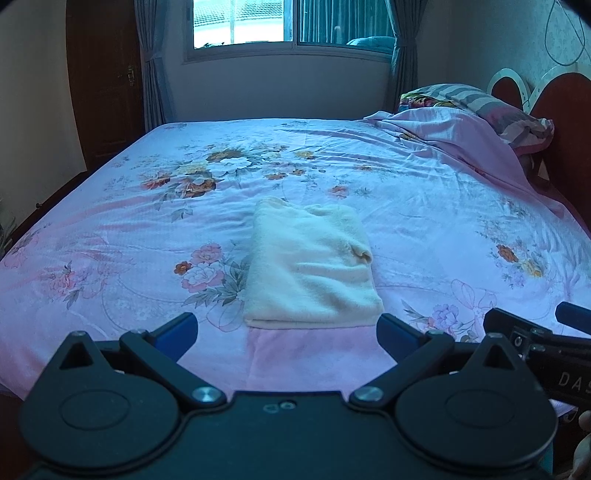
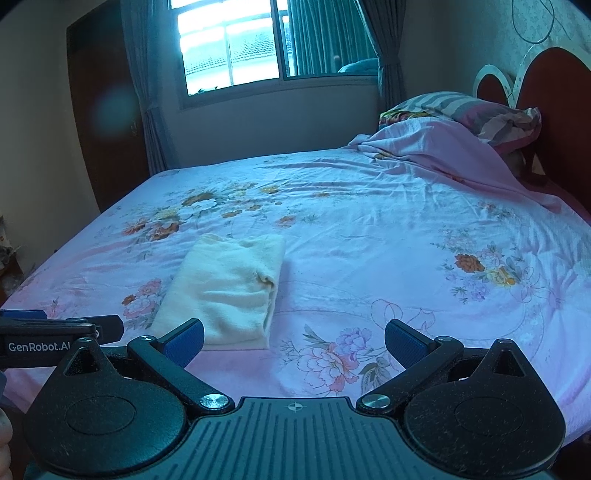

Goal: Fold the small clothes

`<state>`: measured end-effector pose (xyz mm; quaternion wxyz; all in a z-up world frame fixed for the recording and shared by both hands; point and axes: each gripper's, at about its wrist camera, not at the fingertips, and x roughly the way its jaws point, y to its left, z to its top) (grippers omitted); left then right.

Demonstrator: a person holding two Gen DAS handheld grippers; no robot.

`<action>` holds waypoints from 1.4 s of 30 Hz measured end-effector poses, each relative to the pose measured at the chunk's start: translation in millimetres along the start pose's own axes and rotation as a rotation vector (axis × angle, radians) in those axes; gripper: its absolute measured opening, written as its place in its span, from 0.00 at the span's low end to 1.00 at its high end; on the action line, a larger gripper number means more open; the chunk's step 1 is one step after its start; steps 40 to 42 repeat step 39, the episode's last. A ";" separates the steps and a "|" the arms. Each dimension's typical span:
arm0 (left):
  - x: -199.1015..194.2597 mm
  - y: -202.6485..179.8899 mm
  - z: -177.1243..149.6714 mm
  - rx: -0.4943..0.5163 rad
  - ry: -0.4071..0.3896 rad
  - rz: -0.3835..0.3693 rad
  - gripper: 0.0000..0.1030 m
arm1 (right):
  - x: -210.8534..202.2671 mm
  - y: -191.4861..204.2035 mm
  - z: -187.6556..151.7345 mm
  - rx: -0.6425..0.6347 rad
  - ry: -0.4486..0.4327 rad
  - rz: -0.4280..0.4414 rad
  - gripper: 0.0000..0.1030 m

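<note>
A cream fleecy garment [image 1: 308,267] lies folded into a compact rectangle on the floral bed sheet [image 1: 110,229], near the front edge. My left gripper [image 1: 286,334] is open and empty, held just in front of the garment and apart from it. The right gripper shows at the right edge of this view [image 1: 535,339]. In the right wrist view the same garment [image 2: 225,288] lies left of centre. My right gripper [image 2: 293,341] is open and empty, to the right of the garment's near corner. The left gripper's body [image 2: 48,341] shows at the left edge.
The bed [image 2: 369,221] fills both views. A bunched pink blanket [image 2: 436,151] and striped pillows [image 2: 469,110] lie at the far right by the red headboard [image 2: 554,122]. A window with curtains [image 1: 291,26] and a dark wooden door [image 1: 103,81] stand beyond.
</note>
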<state>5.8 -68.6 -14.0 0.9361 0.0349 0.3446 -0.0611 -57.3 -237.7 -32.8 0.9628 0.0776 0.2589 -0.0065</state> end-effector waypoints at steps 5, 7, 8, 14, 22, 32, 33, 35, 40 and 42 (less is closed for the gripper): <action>1.9 -0.8 -0.4 0.004 0.001 0.001 0.99 | 4.6 0.9 -2.6 -0.001 0.011 -0.008 1.00; 3.0 -0.2 -0.6 0.003 -0.001 0.004 0.99 | 6.0 1.0 -2.8 0.002 0.010 -0.011 1.00; 3.9 0.6 -0.8 0.003 0.000 0.003 0.99 | 6.6 0.8 -2.8 0.003 0.011 -0.013 1.00; 8.7 2.9 2.2 0.007 0.001 0.002 0.99 | 9.9 4.0 -0.9 -0.004 -0.001 -0.038 1.00; 10.2 7.7 7.8 -0.004 -0.013 0.005 0.99 | 9.6 9.6 15.2 -0.007 -0.062 -0.045 1.00; 12.4 13.0 11.5 -0.016 -0.046 0.018 0.98 | 18.9 18.2 18.0 -0.025 -0.061 -0.048 1.00; 13.0 13.5 11.6 -0.014 -0.053 0.015 0.98 | 20.9 18.4 18.0 -0.027 -0.058 -0.051 1.00; 13.8 13.8 11.1 -0.008 -0.069 0.007 0.96 | 25.1 17.8 17.2 -0.028 -0.048 -0.054 1.00; 20.7 18.6 14.7 -0.030 -0.073 0.003 0.97 | 34.4 16.9 17.0 -0.017 -0.029 -0.040 1.00; 20.7 18.6 14.7 -0.030 -0.073 0.003 0.97 | 34.4 16.9 17.0 -0.017 -0.029 -0.040 1.00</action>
